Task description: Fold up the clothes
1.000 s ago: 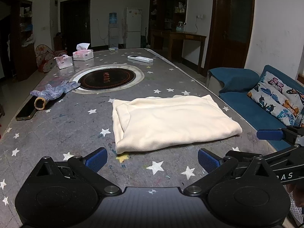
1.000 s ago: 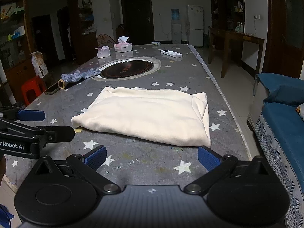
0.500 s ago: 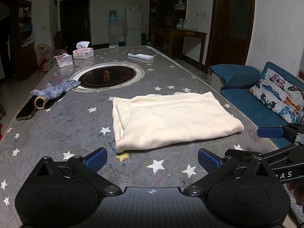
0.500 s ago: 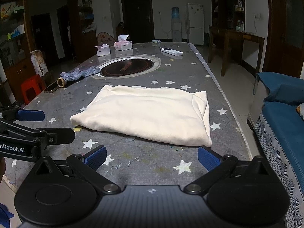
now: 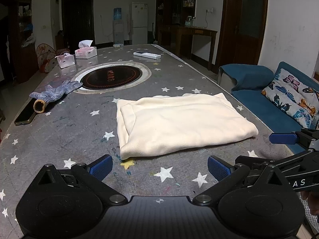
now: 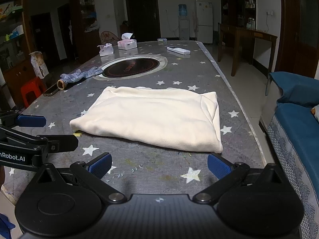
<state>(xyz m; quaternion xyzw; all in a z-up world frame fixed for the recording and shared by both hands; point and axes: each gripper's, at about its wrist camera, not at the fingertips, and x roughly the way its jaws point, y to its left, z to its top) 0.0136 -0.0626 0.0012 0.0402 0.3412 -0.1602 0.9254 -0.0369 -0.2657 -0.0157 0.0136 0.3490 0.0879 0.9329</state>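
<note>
A cream garment [image 5: 179,123] lies folded into a flat rectangle on the grey star-patterned table [image 5: 65,123]. My left gripper [image 5: 159,166] hovers open just short of its near left corner, holding nothing. The same garment [image 6: 155,117] fills the middle of the right wrist view. My right gripper [image 6: 159,165] is open and empty in front of the garment's near right corner. Each gripper shows at the edge of the other's view: the right one [image 5: 287,151] and the left one [image 6: 31,131], both open.
Beyond the garment sits a round inset cooktop [image 5: 111,77]. A grey knit glove [image 5: 51,93] and a phone [image 5: 25,115] lie at the left. Two tissue boxes [image 5: 85,51] and a white remote [image 5: 146,55] are further back. A blue sofa [image 5: 279,99] flanks the table's right edge.
Both grippers have drifted back slightly from the garment and stayed open. The garment has not moved.
</note>
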